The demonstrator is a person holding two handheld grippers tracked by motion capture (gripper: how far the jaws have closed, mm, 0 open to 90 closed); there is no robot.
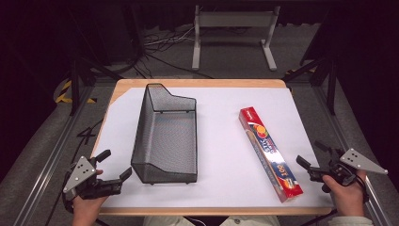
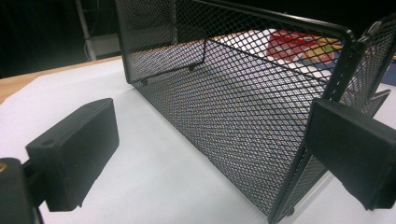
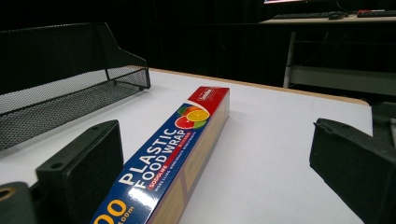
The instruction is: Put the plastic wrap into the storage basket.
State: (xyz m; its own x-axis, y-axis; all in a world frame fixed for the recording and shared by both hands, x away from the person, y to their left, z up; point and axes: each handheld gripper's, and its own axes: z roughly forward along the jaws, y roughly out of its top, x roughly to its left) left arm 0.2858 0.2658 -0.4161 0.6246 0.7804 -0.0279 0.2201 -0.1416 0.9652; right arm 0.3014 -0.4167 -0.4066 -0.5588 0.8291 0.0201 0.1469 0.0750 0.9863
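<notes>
1. Both my grippers are spread wide and hold nothing: left gripper [image 1: 114, 164] at the table's [image 1: 221, 141] near-left corner, right gripper [image 1: 313, 154] at its near-right corner.
2. Between them, the plastic wrap box [image 1: 269, 152] lies flat near the right edge.
3. Left of centre stands the black mesh basket [image 1: 165, 135].

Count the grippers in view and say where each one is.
2. The left gripper sits at the table's near left corner beside the black mesh basket. The right gripper sits at the near right edge by the plastic wrap box. Both are open.
</notes>
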